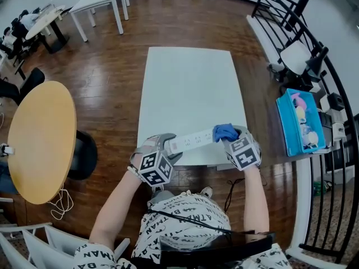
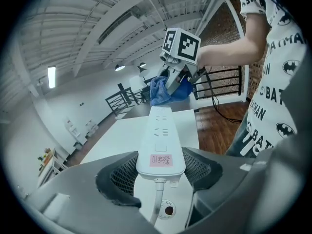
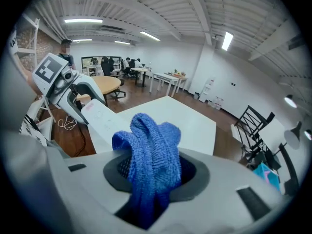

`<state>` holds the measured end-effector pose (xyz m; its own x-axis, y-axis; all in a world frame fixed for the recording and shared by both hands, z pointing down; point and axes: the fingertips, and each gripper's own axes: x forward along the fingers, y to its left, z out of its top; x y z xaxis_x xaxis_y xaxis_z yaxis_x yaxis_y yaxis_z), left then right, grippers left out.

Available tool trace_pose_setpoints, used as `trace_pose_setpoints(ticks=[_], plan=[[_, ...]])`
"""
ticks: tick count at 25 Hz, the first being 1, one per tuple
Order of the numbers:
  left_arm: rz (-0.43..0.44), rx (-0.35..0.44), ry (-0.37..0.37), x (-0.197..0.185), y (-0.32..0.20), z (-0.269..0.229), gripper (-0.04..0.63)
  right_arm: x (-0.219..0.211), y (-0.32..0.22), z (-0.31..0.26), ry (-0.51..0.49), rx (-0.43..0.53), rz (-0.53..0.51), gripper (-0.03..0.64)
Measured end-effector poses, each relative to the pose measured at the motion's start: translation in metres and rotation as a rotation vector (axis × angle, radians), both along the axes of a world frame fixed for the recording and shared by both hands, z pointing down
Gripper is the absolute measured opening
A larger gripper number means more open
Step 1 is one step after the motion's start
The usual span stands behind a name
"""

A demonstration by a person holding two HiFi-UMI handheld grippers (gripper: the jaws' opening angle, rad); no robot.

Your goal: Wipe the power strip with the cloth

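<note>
A long white power strip (image 1: 190,140) is held up over the near edge of the white table (image 1: 190,83). My left gripper (image 1: 168,148) is shut on its cord end, and in the left gripper view the pads clamp both sides of the strip (image 2: 161,140) just behind a pink label. My right gripper (image 1: 228,137) is shut on a bunched blue cloth (image 1: 225,131), which sits at the strip's far right end. The cloth (image 3: 151,152) fills the right gripper's jaws, with the power strip (image 3: 100,116) and left gripper (image 3: 73,94) off to the left.
A round wooden table (image 1: 42,133) stands at the left with a black chair beside it. A blue bin (image 1: 303,122) and black railing are at the right. White desks (image 1: 104,1) stand far back. A cable lies on the wooden floor by the person's feet.
</note>
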<state>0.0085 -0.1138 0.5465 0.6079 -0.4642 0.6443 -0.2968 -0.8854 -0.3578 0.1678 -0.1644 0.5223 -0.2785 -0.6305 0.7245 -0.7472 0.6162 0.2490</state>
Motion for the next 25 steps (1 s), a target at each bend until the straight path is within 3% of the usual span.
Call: trace_pose_setpoints(ticks=[5, 9, 20, 25], plan=[[-0.008, 0.005, -0.011, -0.002, -0.004, 0.000, 0.273, 0.030, -0.004, -0.010, -0.007, 0.029, 0.065, 0.141], [-0.009, 0.003, -0.009, -0.002, -0.005, -0.001, 0.273, 0.024, -0.001, -0.010, -0.003, 0.028, 0.051, 0.141], [-0.022, -0.002, -0.022, 0.001, -0.008, 0.003, 0.273, -0.047, 0.015, 0.004, -0.010, 0.001, -0.071, 0.141], [-0.027, 0.002, -0.031, 0.002, -0.009, 0.002, 0.273, -0.088, 0.026, -0.001, -0.066, -0.015, -0.150, 0.141]])
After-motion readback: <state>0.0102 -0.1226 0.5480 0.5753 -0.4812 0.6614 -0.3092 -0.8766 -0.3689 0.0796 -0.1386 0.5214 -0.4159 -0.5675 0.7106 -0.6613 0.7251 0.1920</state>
